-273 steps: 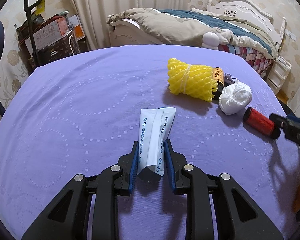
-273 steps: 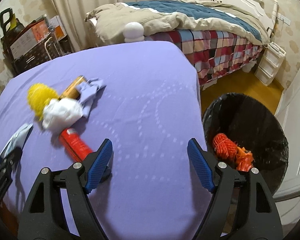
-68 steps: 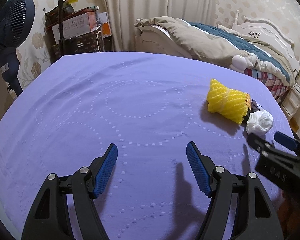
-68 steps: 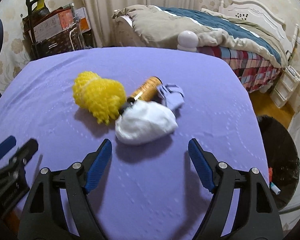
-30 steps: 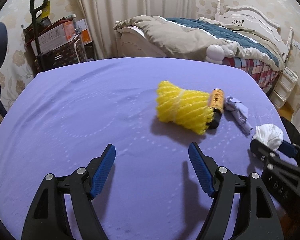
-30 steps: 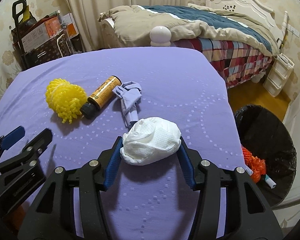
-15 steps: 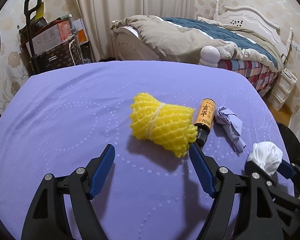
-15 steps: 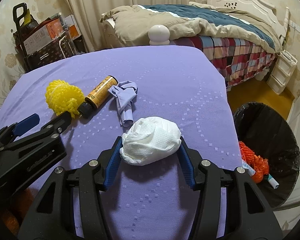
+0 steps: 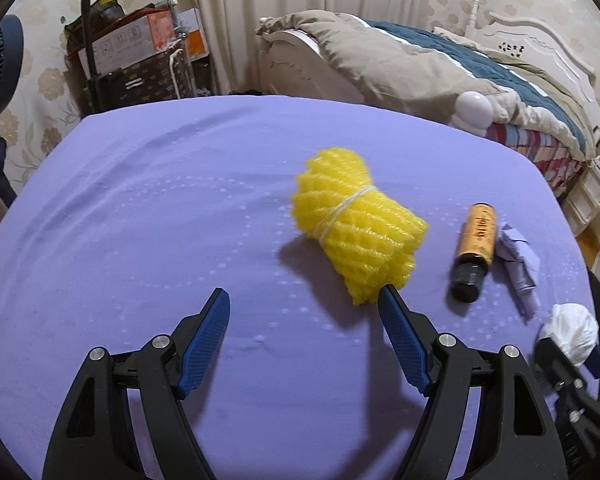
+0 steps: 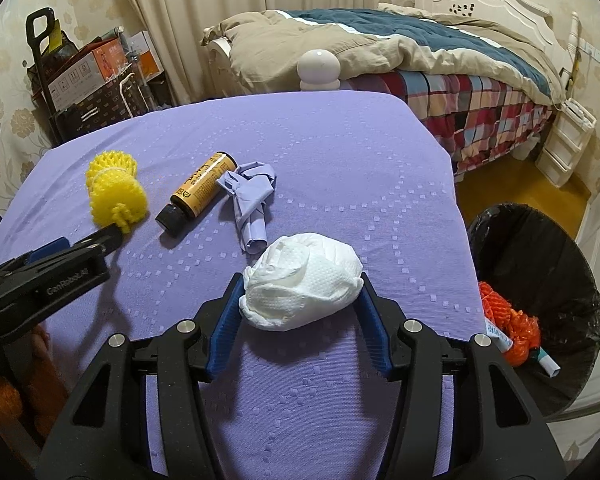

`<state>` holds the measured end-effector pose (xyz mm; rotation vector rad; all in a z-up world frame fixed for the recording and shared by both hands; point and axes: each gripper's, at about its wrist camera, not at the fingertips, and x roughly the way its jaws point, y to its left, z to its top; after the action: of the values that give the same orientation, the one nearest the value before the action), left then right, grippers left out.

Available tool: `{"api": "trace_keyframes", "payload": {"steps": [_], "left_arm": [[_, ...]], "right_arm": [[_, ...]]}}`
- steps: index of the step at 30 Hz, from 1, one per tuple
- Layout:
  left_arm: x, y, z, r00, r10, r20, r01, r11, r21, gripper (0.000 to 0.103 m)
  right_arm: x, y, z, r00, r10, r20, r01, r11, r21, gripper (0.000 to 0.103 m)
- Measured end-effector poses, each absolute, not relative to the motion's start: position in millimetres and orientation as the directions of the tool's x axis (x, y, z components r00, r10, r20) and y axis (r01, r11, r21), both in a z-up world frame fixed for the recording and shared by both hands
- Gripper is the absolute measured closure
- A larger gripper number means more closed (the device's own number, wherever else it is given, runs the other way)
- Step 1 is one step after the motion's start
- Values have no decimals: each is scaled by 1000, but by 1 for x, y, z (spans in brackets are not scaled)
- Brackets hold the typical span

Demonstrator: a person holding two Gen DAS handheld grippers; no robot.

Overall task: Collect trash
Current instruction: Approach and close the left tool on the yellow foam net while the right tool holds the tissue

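since half a second ago the left gripper (image 9: 304,300) has closed in on the yellow foam net (image 9: 356,226), jaws wide apart, its right tip touching it on the purple tablecloth (image 9: 140,208). right gripper (image 10: 300,282) clamps the white paper wad (image 10: 300,286) near the black bin (image 10: 548,264).

The bench (image 10: 340,160) wears matt purple cloth with a woven dotted pattern. The right tongs (image 10: 300,312), matt black plastic with ribbed blue pads (image 10: 224,332) and bright metal rivets, pinch an embossed white paper wad (image 10: 300,284). The yellow foam net (image 9: 356,224) looks spongy and ridged; the amber bottle (image 10: 198,192) is glossy; the bin liner (image 10: 548,272) is shiny black plastic.
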<state>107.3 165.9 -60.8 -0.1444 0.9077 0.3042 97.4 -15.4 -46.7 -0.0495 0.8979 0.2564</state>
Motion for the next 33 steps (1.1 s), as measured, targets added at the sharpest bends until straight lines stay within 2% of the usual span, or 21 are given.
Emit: {"api": "trace_keyframes", "payload": {"steps": [7, 16, 22, 33], "left_arm": [[96, 186, -61, 565, 215, -796, -357, 934, -2, 29], [91, 158, -55, 622, 217, -752, -245, 966, 76, 28], [101, 155, -54, 636, 167, -753, -234, 972, 18, 27], [128, 147, -56, 623, 174, -763, -243, 970, 24, 26]], "right_arm": [[97, -16, -47, 595, 198, -779, -243, 968, 61, 49], [100, -14, -48, 599, 179, -781, -237, 971, 41, 50], [107, -15, -48, 600, 167, -782, -231, 972, 31, 50], [122, -20, -47, 600, 158, -784, -220, 975, 28, 50]]}}
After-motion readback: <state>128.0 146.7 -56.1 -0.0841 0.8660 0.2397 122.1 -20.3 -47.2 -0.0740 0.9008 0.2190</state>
